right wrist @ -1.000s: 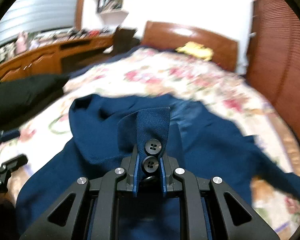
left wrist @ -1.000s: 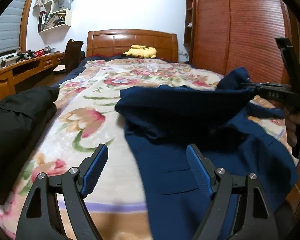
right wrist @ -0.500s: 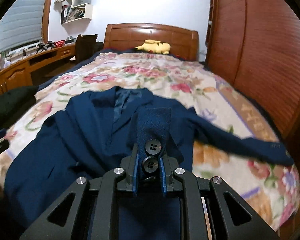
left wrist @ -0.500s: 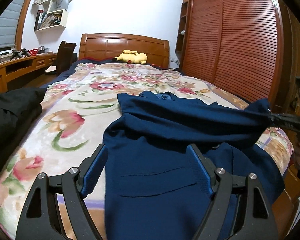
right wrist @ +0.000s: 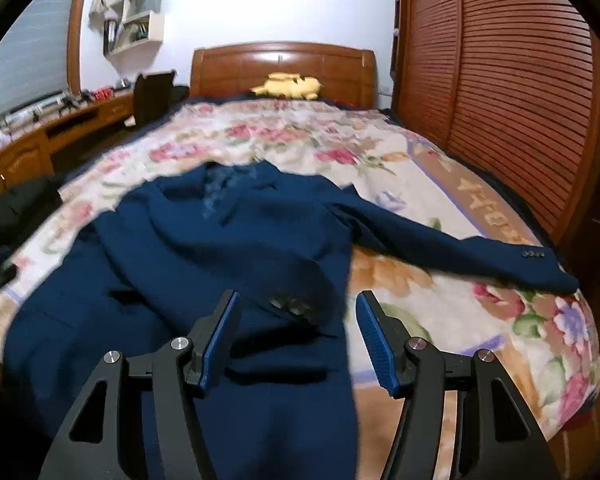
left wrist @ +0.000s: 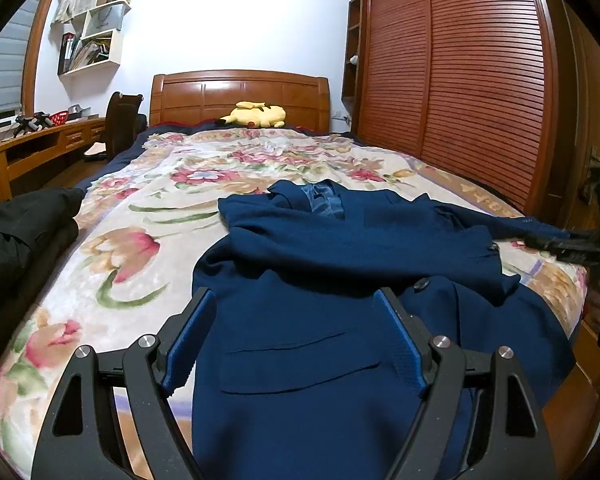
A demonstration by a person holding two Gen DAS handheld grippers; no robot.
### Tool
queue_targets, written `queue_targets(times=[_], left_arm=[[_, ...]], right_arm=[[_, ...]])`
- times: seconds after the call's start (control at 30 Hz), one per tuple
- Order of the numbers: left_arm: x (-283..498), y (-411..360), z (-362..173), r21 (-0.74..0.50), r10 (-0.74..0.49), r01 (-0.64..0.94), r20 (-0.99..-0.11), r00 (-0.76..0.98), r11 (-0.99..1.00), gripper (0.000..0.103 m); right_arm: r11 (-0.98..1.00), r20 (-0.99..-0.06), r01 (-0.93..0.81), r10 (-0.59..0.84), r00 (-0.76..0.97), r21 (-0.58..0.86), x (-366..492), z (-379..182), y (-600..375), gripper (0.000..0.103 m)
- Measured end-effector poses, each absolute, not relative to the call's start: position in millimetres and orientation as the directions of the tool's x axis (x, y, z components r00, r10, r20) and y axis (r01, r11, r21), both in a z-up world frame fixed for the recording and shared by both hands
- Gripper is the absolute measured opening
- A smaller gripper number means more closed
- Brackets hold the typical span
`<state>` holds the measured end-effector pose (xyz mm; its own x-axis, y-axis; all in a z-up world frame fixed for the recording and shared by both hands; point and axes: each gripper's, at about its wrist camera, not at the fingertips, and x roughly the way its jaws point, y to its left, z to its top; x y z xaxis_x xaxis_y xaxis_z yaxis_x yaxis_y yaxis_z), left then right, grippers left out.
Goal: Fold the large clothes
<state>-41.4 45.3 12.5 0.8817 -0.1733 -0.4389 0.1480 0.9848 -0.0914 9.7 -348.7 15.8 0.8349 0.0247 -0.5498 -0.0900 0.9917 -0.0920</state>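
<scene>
the room was a bedroom with a plain white wall [left wrist: 240,20] at the far end. a wooden headboard [left wrist: 240,96] stood against it, and a yellow plush toy [left wrist: 256,114] lay just in front. a floral blanket [left wrist: 140,216] covered the bed. on the right side stood a tall wardrobe with slatted wooden doors [left wrist: 480,92]. on the left ran a long wooden desk [left wrist: 40,148] with a dark chair [left wrist: 120,120] beside it, white wall shelves [left wrist: 96,32] above, and a window blind [left wrist: 0,80].

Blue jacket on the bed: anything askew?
Yes. The blue jacket lies unevenly: one sleeve sticks out sideways across the floral blanket, while the other is folded over the front, buttoned cuff bunched.
</scene>
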Motion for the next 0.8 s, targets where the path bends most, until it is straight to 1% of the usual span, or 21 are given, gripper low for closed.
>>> queue_targets(times=[0.17, 0.27, 0.33, 0.37, 0.4, 0.43, 0.47, 0.5, 0.53, 0.57, 0.6, 0.7, 0.8], left_arm=[[-37.9, 48.0, 10.0, -0.103, -0.174, 0.143, -0.449, 0.876, 0.984, 0.081], [-37.6, 48.1, 10.0, -0.102, -0.174, 0.143, -0.449, 0.876, 0.984, 0.081], [-37.5, 48.1, 10.1, -0.102, -0.174, 0.143, -0.451, 0.876, 0.984, 0.081], [-37.3, 48.5, 9.9, -0.1, -0.174, 0.144, -0.451, 0.875, 0.985, 0.081], [-37.5, 48.4, 9.6, -0.101, -0.174, 0.144, -0.451, 0.875, 0.984, 0.081], [-37.4, 48.8, 9.1, -0.099, -0.174, 0.145, -0.453, 0.875, 0.985, 0.081], [-36.9, 48.5, 8.9, -0.097, -0.173, 0.145, -0.453, 0.874, 0.985, 0.081], [-36.8, 48.4, 8.9, -0.096, -0.172, 0.144, -0.453, 0.875, 0.985, 0.081], [-36.7, 48.4, 8.9, -0.097, -0.173, 0.144, -0.453, 0.874, 0.985, 0.081], [-36.5, 48.9, 8.7, -0.096, -0.173, 0.144, -0.454, 0.874, 0.985, 0.081], [-36.6, 48.6, 8.4, -0.097, -0.173, 0.145, -0.454, 0.874, 0.985, 0.081], [-36.5, 48.5, 7.9, -0.094, -0.173, 0.146, -0.455, 0.873, 0.985, 0.081], [-36.8, 49.3, 6.9, -0.087, -0.171, 0.147, -0.456, 0.874, 0.985, 0.081]], right_arm=[[0.996, -0.652, -0.088, 0.054, 0.756, -0.02, 39.4, -16.5, -360.4, 0.062], [0.996, -0.682, -0.092, 0.078, 0.727, 0.016, 51.0, -32.4, -361.3, 0.062], [0.995, -0.687, -0.095, 0.086, 0.721, 0.025, 55.9, -32.9, -362.2, 0.062], [0.995, -0.686, -0.101, 0.085, 0.723, 0.017, 56.3, -32.8, -359.7, 0.059], [0.994, -0.684, -0.111, 0.086, 0.724, 0.008, 57.0, -32.6, -357.9, 0.053], [0.993, -0.681, -0.119, 0.082, 0.728, -0.008, 55.4, -32.1, -354.2, 0.051], [0.992, -0.677, -0.128, 0.079, 0.732, -0.023, 55.3, -29.2, -350.2, 0.047], [0.989, -0.675, -0.146, 0.089, 0.732, -0.029, 53.3, -28.5, -347.8, 0.036], [0.986, -0.676, -0.163, 0.096, 0.731, -0.036, 53.3, -27.3, -346.8, 0.032], [0.984, -0.675, -0.171, 0.089, 0.733, -0.056, 52.4, -27.0, -344.1, 0.023], [0.981, -0.671, -0.179, 0.081, 0.737, -0.077, 49.0, -26.1, -342.7, 0.011], [0.977, -0.645, -0.194, 0.096, 0.758, -0.084, 40.6, -17.2, -345.6, 0.008], [0.98, -0.591, -0.185, 0.105, 0.8, -0.076, 23.5, -2.2, -352.7, 0.008]])
